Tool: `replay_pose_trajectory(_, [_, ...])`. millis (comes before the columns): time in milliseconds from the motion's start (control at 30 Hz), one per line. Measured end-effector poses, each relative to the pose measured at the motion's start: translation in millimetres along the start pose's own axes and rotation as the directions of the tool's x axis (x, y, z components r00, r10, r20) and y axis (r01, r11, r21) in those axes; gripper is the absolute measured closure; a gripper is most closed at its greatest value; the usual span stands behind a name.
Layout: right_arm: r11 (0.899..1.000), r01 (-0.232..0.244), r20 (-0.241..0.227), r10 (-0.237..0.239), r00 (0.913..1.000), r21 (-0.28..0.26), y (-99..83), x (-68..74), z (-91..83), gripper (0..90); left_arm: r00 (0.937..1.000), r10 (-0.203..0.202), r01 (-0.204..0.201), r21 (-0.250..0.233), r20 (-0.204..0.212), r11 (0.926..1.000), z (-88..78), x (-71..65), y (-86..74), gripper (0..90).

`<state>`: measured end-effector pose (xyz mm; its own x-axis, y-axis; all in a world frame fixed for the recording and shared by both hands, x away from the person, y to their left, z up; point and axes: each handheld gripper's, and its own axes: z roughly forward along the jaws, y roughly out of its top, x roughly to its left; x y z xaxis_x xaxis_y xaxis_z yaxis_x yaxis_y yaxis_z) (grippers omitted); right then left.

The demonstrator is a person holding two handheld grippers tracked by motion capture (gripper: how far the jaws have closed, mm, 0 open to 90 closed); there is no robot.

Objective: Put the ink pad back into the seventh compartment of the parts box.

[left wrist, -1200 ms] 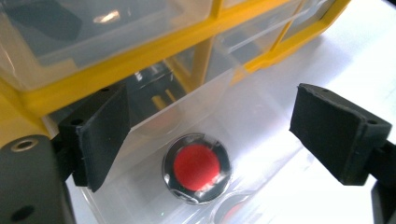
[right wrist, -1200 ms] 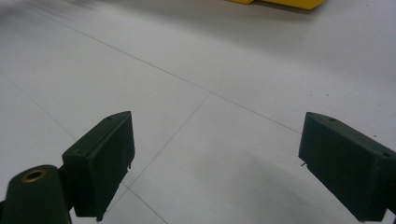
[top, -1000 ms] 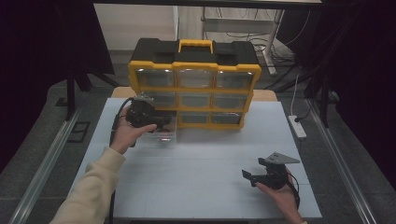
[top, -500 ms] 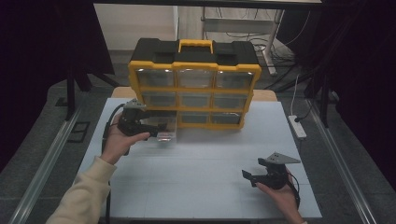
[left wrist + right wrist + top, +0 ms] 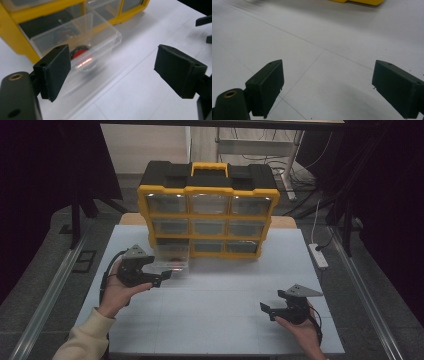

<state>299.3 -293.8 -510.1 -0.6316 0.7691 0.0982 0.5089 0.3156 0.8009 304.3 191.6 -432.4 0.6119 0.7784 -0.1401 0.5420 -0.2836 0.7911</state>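
A yellow and black drawer cabinet [image 5: 207, 215] stands at the back of the white table [image 5: 220, 330]. Its bottom-left clear drawer [image 5: 171, 258] is pulled out. In the left gripper view the drawer [image 5: 100, 37] holds a small red and black object [image 5: 82, 55]. My left gripper [image 5: 161, 276] is open just in front and to the left of the drawer, not touching it. Its jaws [image 5: 112, 72] have nothing between them. My right gripper [image 5: 266, 310] is open low over the table's near right, and its jaws [image 5: 327, 87] are empty.
The cabinet's other clear drawers [image 5: 209, 226] are pushed in. A white power strip [image 5: 319, 255] lies off the table's right edge. Metal rails [image 5: 50, 290] run along both sides. The cabinet's yellow base [image 5: 359, 2] shows far ahead of the right gripper.
My left gripper has drawn back from the cabinet toward the near left, leaving the drawer pulled out. The right gripper has stayed where it was.
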Motion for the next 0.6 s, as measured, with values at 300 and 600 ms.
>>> replay_pose_trajectory(300, [1.000, 0.004, -0.004, -0.004, 1.0000, -0.003, 0.9, 0.5, 0.5, 11.0, 0.9999, -0.011, 0.011, 0.028, 0.000, 0.9996, -8.4, -9.3, -44.0, 14.8])
replay_pose_trajectory(600, [1.000, 0.017, -0.012, -0.017, 0.9998, -0.008, 1.8, 2.3, 0.0, 10.9, 0.9990, -0.036, 0.038, 0.061, -0.027, 0.9974, 0.9, -4.0, -68.0, 14.6])
